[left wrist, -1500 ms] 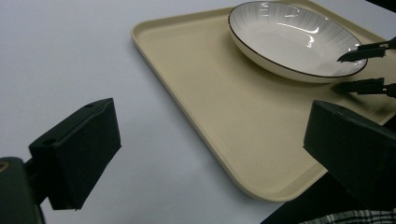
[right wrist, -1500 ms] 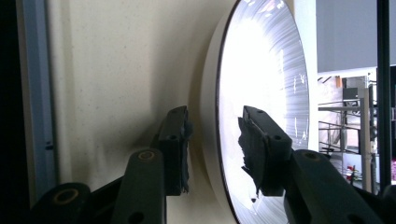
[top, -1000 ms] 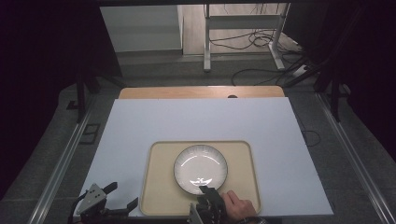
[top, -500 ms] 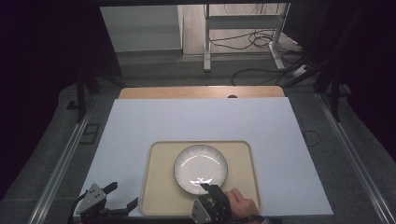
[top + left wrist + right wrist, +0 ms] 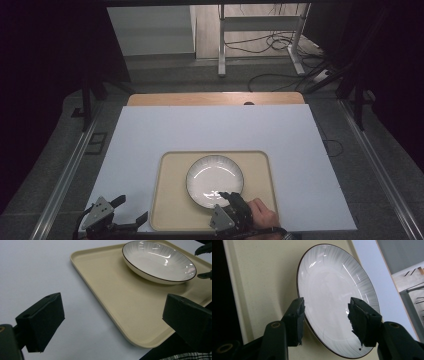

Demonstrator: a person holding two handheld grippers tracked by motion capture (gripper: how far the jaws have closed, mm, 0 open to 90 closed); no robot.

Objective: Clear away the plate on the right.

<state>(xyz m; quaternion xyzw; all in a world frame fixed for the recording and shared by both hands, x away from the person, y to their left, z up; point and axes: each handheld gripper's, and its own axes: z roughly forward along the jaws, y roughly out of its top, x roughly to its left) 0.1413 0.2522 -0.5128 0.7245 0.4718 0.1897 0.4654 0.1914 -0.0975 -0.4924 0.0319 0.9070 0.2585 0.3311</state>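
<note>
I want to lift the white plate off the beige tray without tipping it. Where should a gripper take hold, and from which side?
Grip the raised, dark-edged rim of the white ribbed ceramic plate at its near edge, coming from the person's side. The rim flares up off the beige plastic tray, so one finger can probably slide beneath. The right gripper stands there, its jaws just opening, one over the plate and one beside the rim.

A wide white rectangular table top [image 5: 215, 130], with a light wooden strip along its far edge, carries a cream plastic tray with rounded corners [image 5: 170, 200] near its front edge, lying flat on it.
</note>
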